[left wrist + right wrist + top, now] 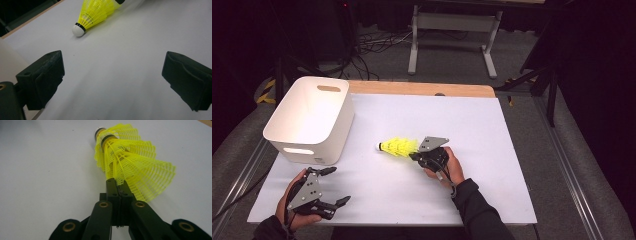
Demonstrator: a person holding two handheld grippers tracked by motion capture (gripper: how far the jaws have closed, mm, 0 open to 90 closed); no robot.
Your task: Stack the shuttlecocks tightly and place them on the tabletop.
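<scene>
A nested stack of yellow mesh shuttlecocks [398, 146] with white cork tips lies near the middle of the white table top [492, 150], tips pointing left. My right gripper [416, 154] is shut on the rim of the yellow skirt. In the right gripper view the black jaws [117, 185] pinch the skirt's edge and the shuttlecocks [130, 162] fan out beyond them. My left gripper [337, 186] stands open near the front left edge, holding nothing. The left gripper view looks between its wide jaws [112, 75] at bare table, with the shuttlecocks [93, 13] farther off.
A white plastic bin [329, 142] with handle slots stands at the table's back left corner, just behind my left hand. A wooden strip [422, 89] runs along the far edge. Beyond it are a grey frame's legs [413, 47] and cables on the floor.
</scene>
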